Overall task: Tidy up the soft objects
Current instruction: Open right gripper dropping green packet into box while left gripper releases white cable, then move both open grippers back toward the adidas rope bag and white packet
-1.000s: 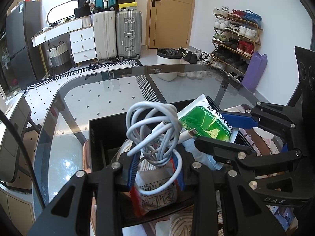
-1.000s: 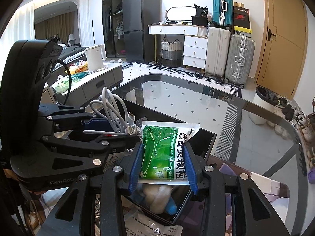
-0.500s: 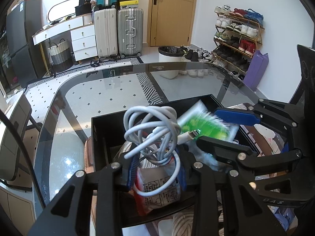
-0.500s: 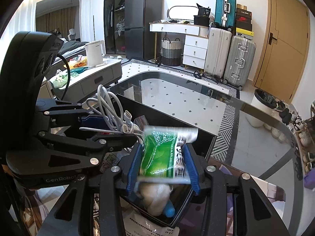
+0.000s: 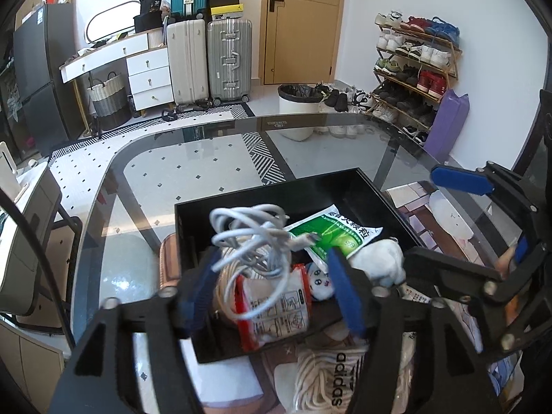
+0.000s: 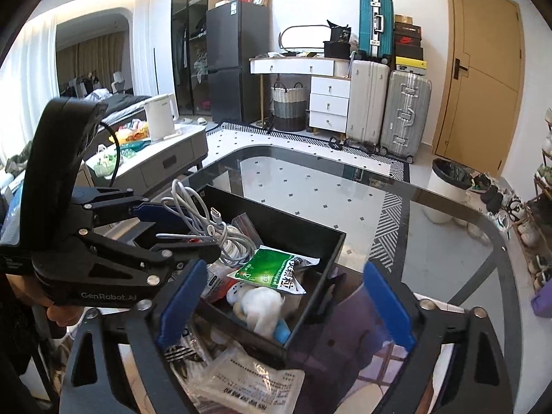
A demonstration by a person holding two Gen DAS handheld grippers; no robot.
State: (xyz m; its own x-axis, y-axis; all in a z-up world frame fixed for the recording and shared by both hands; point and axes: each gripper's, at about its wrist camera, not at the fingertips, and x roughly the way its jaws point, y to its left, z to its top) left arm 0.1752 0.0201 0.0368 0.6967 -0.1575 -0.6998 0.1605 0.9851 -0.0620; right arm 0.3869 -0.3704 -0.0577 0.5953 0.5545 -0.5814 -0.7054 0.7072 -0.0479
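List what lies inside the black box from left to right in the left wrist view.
White cable bundle → red-edged packet → green sachet → white plush toy, all inside the black box.

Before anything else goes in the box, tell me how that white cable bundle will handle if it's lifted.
The white cable bundle is loosely coiled, so it would probably sag and partly unwind. A plug end sticks out and may snag. It looks light, perched atop the packets in the black box.
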